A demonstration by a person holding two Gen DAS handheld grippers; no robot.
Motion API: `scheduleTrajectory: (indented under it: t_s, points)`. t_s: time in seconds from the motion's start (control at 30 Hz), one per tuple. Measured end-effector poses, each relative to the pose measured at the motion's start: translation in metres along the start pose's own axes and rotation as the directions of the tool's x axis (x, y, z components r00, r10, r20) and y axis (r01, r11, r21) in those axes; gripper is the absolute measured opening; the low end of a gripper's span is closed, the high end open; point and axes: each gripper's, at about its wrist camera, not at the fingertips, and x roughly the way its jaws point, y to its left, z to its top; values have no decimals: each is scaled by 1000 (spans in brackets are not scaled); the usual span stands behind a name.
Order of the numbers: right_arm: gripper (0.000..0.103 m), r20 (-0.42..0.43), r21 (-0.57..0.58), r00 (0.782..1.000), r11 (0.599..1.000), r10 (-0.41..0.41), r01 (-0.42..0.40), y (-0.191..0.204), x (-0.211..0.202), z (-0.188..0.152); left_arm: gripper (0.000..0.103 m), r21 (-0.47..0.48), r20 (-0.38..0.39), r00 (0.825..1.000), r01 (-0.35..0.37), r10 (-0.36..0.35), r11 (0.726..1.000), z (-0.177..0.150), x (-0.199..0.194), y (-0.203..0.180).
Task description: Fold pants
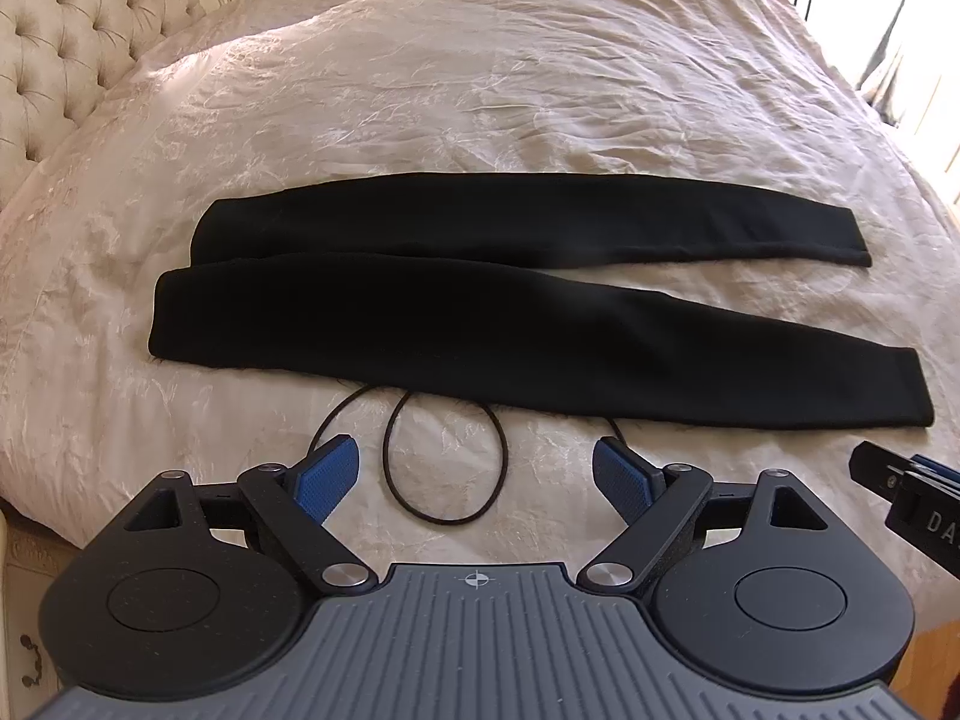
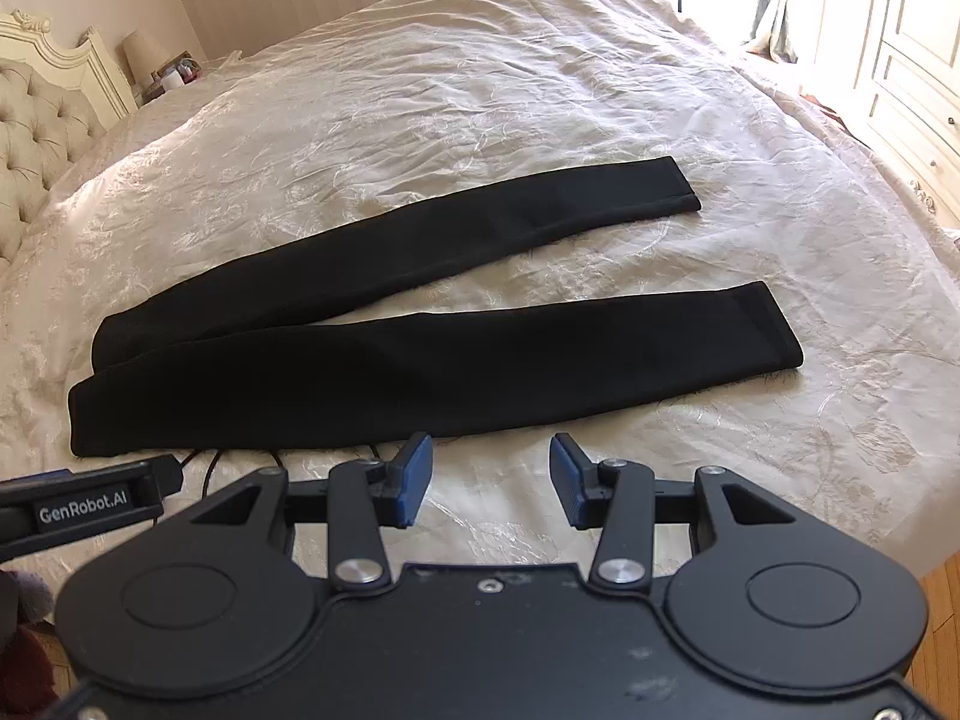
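Black pants (image 1: pixel 480 300) spread flat across cream bedspread (image 1: pixel 480 90) in left wrist view, waist end toward left near tufted headboard (image 1: pixel 54 42), two legs running to right and lying apart at the hems, touching only near the waist. No fold made yet, as far as visible: both legs at full length, one layer of cloth each, not stacked one over other. Left gripper (image 1: pixel 477 474) hovering over near edge of bed, just beside the closer leg, jaws spread wide, blue pads (image 1: pixel 327 474) bare, nothing between them except bedspread and a loop of thin black cord (image 1: pixel 444 462) lying below. Cord end going under the pants edge; whether belonging to the pants or not, impossible to say. Part of the other gripper seen at right border, also clear of the cloth.

Same pants (image 2: pixel 390 360) in right wrist view, seen more from the hem side: far leg angled away toward upper right, near leg ending in a hemmed cuff right of centre. Right gripper (image 2: pixel 491 480) just before the near leg's long edge, jaws about half apart, pads (image 2: pixel 414 474) empty and not touching cloth.

Judged from this: task only at start. Still to do, likely: bringing one leg over the other, then folding the length in halves or thirds.
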Motion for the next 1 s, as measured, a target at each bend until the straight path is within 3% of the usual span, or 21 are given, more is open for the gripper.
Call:
scheduleTrajectory:
  t_s: [0.3,0.57,0.8,1.0]
  points:
    - [47,27,-68,993,991,-114,116,15,16,-3,86,-25,-72,997,-30,28,999,-1,17,21]
    - [47,63,-132,989,981,-136,143,37,38,-4,85,-30,-113,994,-4,1,1000,24,48,30]
    - [46,-47,-104,994,990,-96,91,42,77,40,79,-13,-102,995,15,-16,1000,74,87,36]
    - [46,-121,-85,988,993,-96,86,46,135,98,72,-5,-128,991,31,-31,1000,121,137,45]
